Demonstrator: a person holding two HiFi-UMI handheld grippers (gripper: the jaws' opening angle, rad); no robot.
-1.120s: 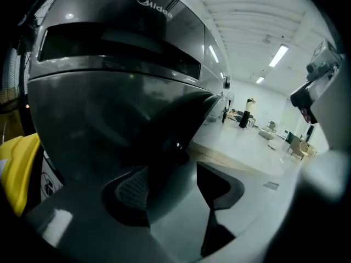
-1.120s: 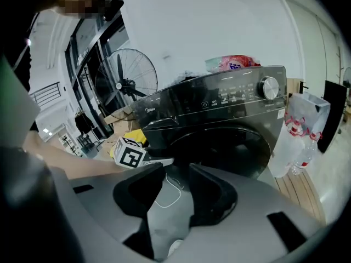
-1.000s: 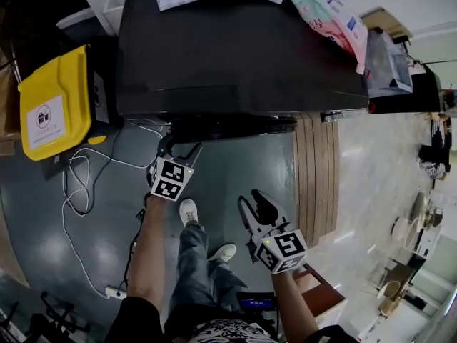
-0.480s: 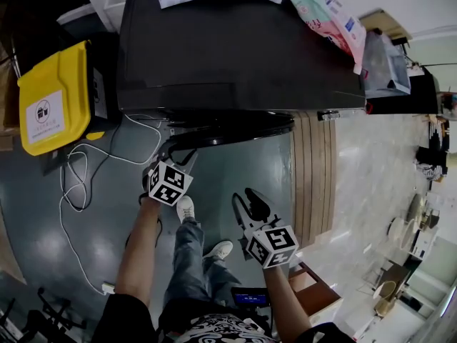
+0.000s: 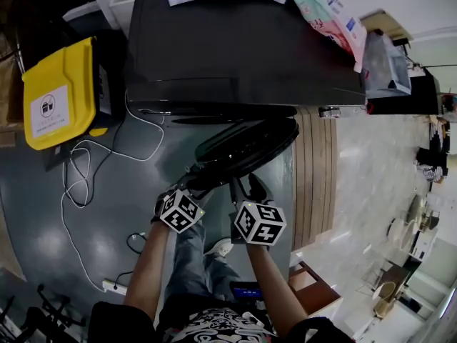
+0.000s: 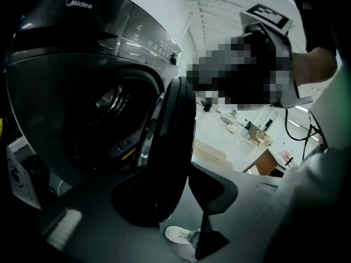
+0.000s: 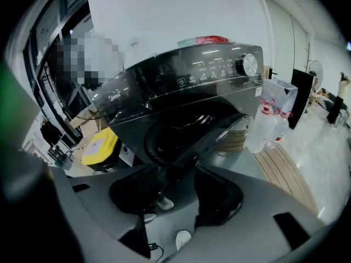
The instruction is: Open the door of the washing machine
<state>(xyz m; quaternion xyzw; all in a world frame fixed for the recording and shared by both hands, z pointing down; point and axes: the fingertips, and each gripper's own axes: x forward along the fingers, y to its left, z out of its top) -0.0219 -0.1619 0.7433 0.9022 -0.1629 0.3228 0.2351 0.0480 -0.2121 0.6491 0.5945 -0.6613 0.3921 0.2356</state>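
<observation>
- Lower middle of the head view: the left gripper [image 5: 189, 186] has its fingers closed on the rim of the round dark glass door [image 5: 246, 148].
- Just right of it, the right gripper [image 5: 246, 190] has its fingers apart, with that same rim between them and unclamped.
- Above them, the door stands swung about halfway out from the dark grey washing machine [image 5: 243, 48], baring the drum mouth [image 6: 104, 125].
- Judgement: the opening is mostly done; only a wider swing is left.

Glossy grey floor [image 5: 32, 216] — pale wooden slats [image 5: 314, 181] alongside.
</observation>
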